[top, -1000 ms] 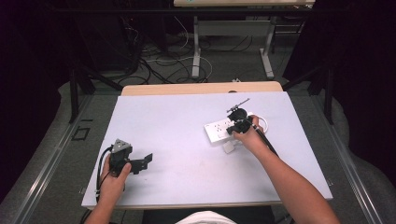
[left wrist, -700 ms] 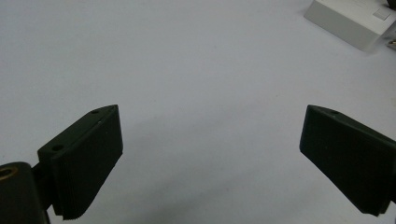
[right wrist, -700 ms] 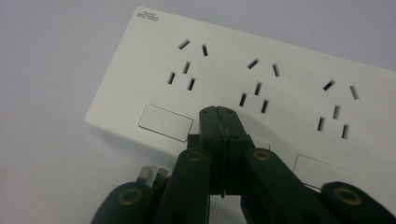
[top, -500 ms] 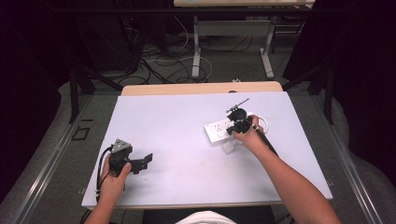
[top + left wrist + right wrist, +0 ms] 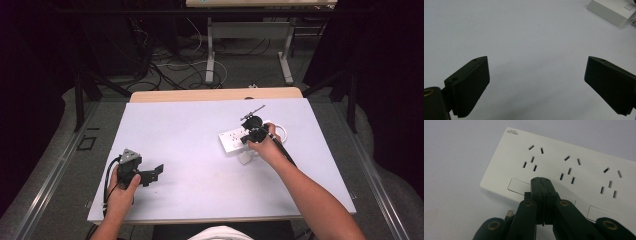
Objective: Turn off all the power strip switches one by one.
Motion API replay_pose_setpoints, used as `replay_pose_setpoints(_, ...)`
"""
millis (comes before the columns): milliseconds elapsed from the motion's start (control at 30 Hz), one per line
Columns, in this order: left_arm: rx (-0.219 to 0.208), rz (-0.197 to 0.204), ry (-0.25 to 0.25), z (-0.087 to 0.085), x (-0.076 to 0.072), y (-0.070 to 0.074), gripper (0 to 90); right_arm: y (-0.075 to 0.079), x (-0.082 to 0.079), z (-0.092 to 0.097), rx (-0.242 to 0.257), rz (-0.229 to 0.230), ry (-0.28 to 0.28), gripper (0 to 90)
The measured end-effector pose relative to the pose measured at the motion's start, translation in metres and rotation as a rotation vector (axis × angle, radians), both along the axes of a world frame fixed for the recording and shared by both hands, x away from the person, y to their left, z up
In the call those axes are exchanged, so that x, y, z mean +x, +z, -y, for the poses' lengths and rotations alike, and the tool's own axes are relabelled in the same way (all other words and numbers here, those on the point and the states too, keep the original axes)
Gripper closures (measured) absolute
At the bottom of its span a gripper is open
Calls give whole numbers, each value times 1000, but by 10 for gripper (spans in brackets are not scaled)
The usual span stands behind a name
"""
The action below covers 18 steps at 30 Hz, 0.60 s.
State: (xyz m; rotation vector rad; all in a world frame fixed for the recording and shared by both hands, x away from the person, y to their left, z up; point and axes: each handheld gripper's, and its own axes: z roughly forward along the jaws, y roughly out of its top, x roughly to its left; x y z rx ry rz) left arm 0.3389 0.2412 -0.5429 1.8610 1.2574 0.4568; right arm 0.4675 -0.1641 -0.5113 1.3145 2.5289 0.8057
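Note:
A white power strip [image 5: 230, 141] lies on the table [image 5: 190, 145] right of centre, with three socket groups and a row of flat rocker switches [image 5: 517, 185]. My right gripper [image 5: 247, 137] is shut, jaws pressed together with nothing between them. Its tips [image 5: 541, 180] sit over the power strip [image 5: 579, 167] at the switch row, between the first and second socket groups; contact is unclear. My left gripper [image 5: 156, 172] rests low at the front left, open and holding nothing. In the left gripper view its jaws [image 5: 536, 83] stand wide apart over bare table, with a corner of the power strip [image 5: 609, 11] far off.
A small white block [image 5: 245, 158] lies on the table just in front of the strip. A white cable loop [image 5: 281, 131] curls behind the right hand. A wooden edge [image 5: 215, 94] runs along the table's far side, with cables and desk legs on the floor beyond.

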Motion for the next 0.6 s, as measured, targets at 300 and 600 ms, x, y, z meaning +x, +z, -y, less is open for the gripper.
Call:
replay_pose_setpoints(300,0,-1,1,0,0,0,62,2,-2,-9,3,2,34,900)
replay_pose_setpoints(600,1,-1,0,0,0,0,62,-2,-3,-18,44,39,57,900)
